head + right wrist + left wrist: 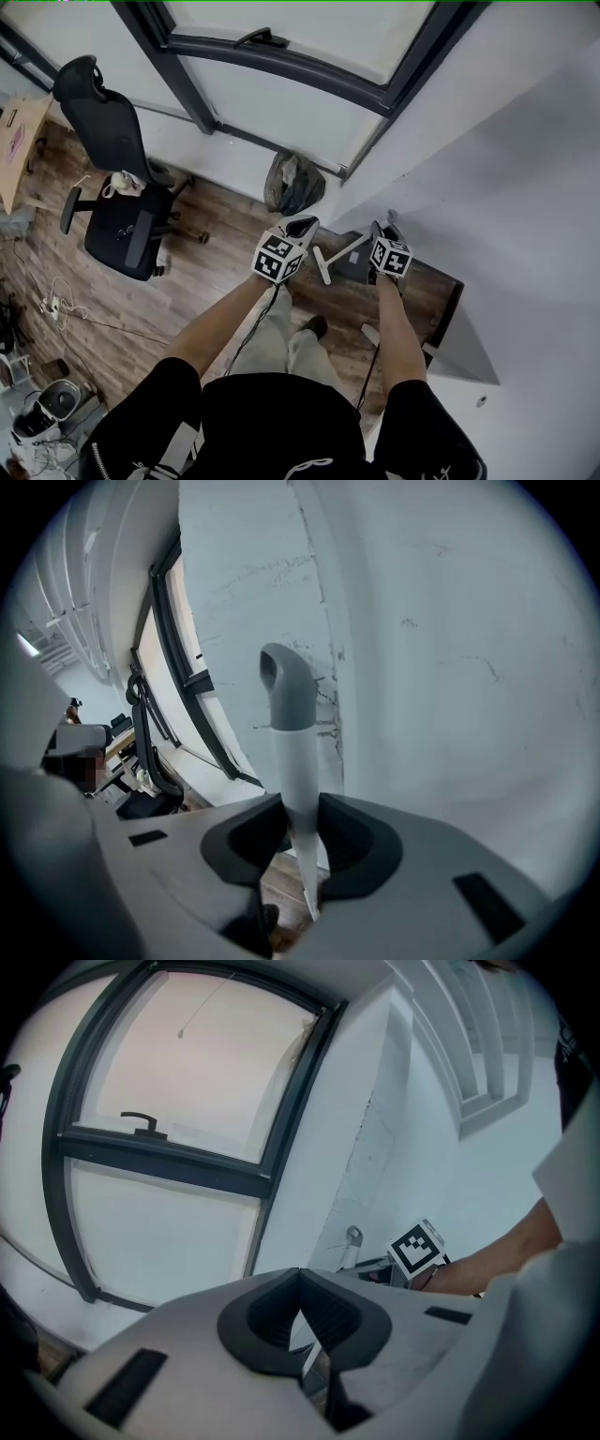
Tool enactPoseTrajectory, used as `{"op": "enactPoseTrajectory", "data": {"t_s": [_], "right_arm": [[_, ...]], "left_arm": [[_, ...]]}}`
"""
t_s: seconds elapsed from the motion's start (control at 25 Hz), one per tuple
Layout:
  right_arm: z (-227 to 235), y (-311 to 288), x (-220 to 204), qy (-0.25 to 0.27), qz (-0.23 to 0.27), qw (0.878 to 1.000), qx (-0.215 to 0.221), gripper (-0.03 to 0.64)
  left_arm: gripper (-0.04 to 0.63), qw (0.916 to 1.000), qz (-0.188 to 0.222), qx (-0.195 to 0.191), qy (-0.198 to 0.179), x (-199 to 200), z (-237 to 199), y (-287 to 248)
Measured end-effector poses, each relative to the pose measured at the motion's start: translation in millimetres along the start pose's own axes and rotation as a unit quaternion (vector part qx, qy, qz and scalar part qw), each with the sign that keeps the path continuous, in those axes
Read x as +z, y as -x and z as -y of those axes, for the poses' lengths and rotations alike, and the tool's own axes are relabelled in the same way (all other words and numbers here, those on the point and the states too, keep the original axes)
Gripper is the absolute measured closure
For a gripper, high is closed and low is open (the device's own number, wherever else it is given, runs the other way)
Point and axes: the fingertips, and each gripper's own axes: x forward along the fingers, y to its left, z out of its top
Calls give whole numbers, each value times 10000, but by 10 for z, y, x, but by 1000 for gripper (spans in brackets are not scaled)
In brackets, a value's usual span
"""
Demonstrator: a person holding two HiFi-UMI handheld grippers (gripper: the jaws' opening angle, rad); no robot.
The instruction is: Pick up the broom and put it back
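White broom handle (291,752) clamped in right tool (302,846), forearm (398,328) outstretched, angled down

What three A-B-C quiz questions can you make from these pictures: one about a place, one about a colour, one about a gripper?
1. Where does the black office chair stand? A. on the wooden floor near the window; B. on a table; C. outside.
2. What colour is the cap on the broom handle? A. red; B. grey; C. yellow.
3. What is between the jaws of the right gripper? A. nothing; B. a cup; C. the broom handle.
Answers: 1 A: the head view shows it on the floorboards. 2 B: the cap is grey above the white handle. 3 C: the jaws are closed on the handle.
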Motion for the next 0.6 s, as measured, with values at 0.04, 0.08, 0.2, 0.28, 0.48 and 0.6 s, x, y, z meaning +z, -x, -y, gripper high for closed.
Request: {"op": "enactPoseTrajectory", "data": {"t_s": [0.04,0.08,0.2,0.28,0.48,0.6], "right_arm": [[-12,7,4,17,0,10000,3,500],[-29,17,6,40,0,10000,12,500],[-90,68,-18,92,12,10000,30,500],[-128,106,-47,151,20,9999,48,502],[-188,237,-130,355,-6,9993,123,502],[-202,335,-185,348,-12,9993,145,502]], "left_arm": [[578,10000,-6,5,1,-8,1,13],[578,10000,-10,11,1,-14,3,27],[578,10000,-14,15,-17,-25,22,65],[577,10000,-11,23,-34,-26,35,80],[578,10000,43,72,-37,-22,57,144],[578,9999,81,109,-20,-20,81,199]]}}
